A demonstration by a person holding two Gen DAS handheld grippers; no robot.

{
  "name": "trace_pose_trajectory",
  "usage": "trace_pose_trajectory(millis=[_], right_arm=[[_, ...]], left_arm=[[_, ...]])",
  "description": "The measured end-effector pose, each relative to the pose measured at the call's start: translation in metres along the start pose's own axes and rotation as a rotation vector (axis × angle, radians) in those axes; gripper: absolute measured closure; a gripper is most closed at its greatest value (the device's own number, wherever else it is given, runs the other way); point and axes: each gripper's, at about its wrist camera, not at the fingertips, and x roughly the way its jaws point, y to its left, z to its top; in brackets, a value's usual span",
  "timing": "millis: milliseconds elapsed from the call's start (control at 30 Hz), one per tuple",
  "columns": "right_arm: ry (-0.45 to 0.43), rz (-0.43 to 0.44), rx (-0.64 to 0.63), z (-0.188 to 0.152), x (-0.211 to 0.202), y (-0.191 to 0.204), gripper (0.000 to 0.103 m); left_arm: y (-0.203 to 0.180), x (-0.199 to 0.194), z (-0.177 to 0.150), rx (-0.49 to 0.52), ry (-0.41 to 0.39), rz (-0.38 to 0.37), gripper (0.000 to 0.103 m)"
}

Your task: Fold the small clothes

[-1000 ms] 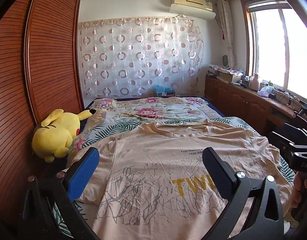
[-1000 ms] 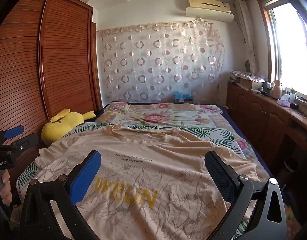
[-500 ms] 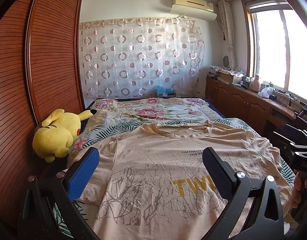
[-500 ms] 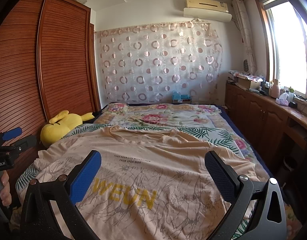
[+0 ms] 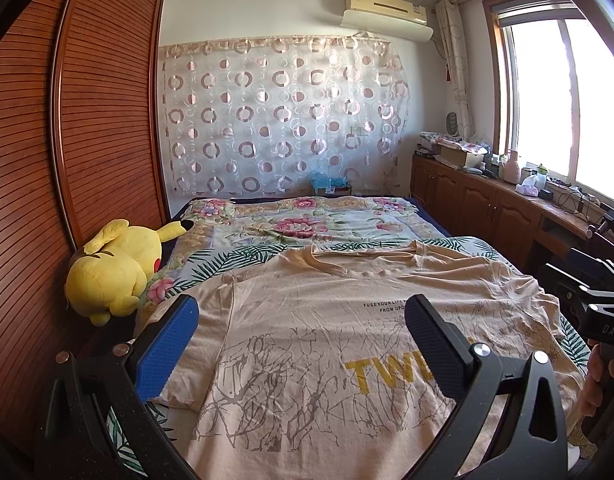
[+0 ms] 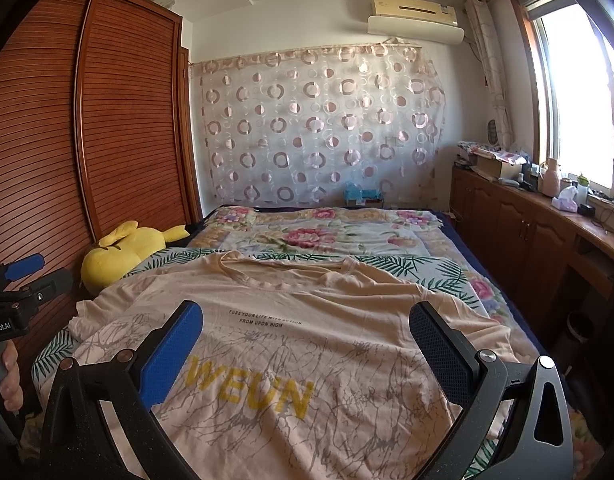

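A beige T-shirt [image 5: 331,328] with yellow lettering and grey branch print lies spread flat, front up, on the bed, collar at the far side. It also shows in the right wrist view [image 6: 307,340]. My left gripper [image 5: 301,320] is open and empty, held above the shirt's left half near the hem. My right gripper [image 6: 307,324] is open and empty, held above the shirt's right half. Each gripper shows at the edge of the other's view: the right one [image 5: 599,304], the left one [image 6: 15,280].
The bed [image 5: 307,224] has a floral and leaf-print cover. A yellow plush toy [image 5: 115,272] lies at its left edge against a wooden wardrobe [image 5: 67,160]. Wooden cabinets [image 5: 487,204] with clutter run under the window on the right.
Both grippers have lifted and tilted slightly, so the views show a little more of the ceiling. The shirt has not moved.
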Motion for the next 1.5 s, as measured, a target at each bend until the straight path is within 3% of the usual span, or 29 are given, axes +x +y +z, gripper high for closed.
trace_pose_trajectory(millis=[1500], right_arm=[[-0.003, 0.004, -0.007, -0.0009, 0.0009, 0.0031, 0.0]], left_arm=[[-0.0008, 0.0032, -0.0025, 0.001, 0.003, 0.0, 0.0]])
